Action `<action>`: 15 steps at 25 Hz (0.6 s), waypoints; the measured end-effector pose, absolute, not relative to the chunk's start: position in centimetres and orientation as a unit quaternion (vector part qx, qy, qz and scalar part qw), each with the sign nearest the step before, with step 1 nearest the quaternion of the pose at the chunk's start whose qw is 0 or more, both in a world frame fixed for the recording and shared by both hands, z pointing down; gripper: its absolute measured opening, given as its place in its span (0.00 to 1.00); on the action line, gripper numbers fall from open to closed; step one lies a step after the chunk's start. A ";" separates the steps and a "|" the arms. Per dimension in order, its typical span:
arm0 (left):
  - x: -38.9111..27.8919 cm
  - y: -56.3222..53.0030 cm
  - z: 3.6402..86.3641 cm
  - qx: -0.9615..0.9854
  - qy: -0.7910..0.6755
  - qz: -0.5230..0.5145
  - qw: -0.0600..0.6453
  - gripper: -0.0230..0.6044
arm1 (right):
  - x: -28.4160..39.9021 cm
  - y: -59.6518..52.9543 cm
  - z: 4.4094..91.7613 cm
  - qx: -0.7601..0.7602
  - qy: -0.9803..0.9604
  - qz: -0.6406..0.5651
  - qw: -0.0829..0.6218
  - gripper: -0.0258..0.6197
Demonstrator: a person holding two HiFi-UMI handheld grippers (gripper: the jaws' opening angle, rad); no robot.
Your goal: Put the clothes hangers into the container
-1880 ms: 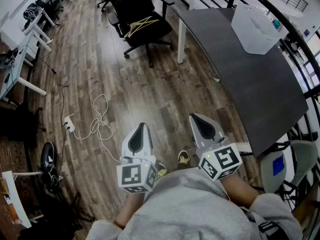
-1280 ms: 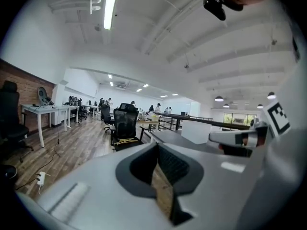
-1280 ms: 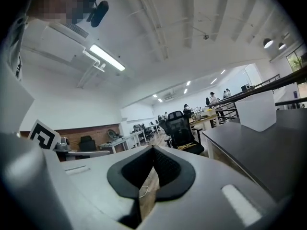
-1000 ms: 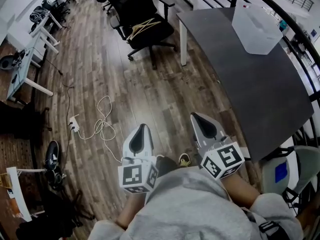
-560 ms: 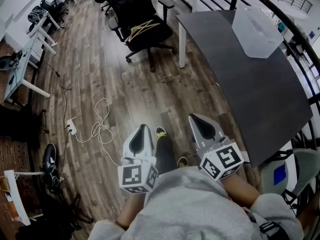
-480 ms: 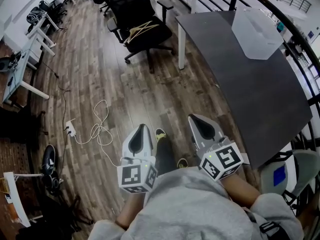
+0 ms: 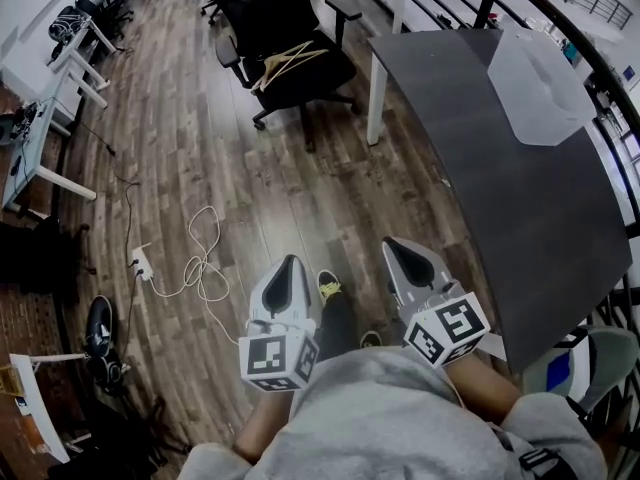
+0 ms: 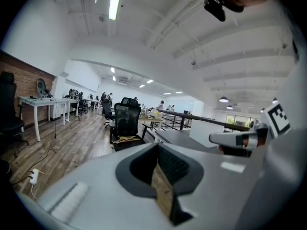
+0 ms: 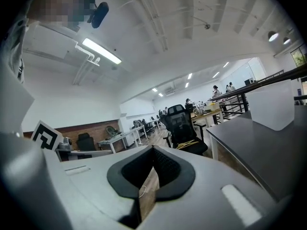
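Note:
Several pale wooden clothes hangers (image 7: 288,61) lie in a heap on the seat of a black office chair (image 7: 262,8) far ahead; they also show as hangers (image 8: 127,139) and hangers (image 9: 190,143) in the two gripper views. A translucent container (image 7: 541,86) stands on the dark table (image 7: 500,188) at the right, seen as the container (image 9: 271,109) too. My left gripper (image 7: 289,262) and right gripper (image 7: 393,244) are held side by side near the person's waist, over the wood floor, far from the hangers. Both are shut with nothing in them, left gripper (image 8: 157,145), right gripper (image 9: 153,149).
A white cable with a power strip (image 7: 140,264) lies on the floor at the left, with a black shoe (image 7: 98,323) beyond it. White desks (image 7: 40,118) line the left side. A railing (image 7: 610,78) runs behind the table. The person's shoe (image 7: 328,286) sits between the grippers.
The view has shifted as the person steps forward; a foot has come out between the grippers. Chair and table have slid rightward in view. Both grippers stay shut and level.

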State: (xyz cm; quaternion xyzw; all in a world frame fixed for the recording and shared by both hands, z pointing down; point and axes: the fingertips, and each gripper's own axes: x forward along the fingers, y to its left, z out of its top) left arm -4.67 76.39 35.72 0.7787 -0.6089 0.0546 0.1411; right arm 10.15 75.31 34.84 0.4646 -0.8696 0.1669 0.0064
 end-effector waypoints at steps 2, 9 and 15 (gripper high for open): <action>-5.2 74.0 35.9 0.780 -0.606 0.057 0.145 0.06 | 9.6 73.1 35.0 0.466 -0.868 0.170 0.011 0.04; -8.4 66.1 35.4 0.784 -0.601 0.049 0.151 0.05 | 6.8 65.8 34.5 0.477 -0.861 0.174 0.021 0.04; -12.4 61.0 35.3 0.782 -0.603 0.040 0.153 0.06 | 2.9 60.6 34.1 0.475 -0.864 0.164 0.035 0.04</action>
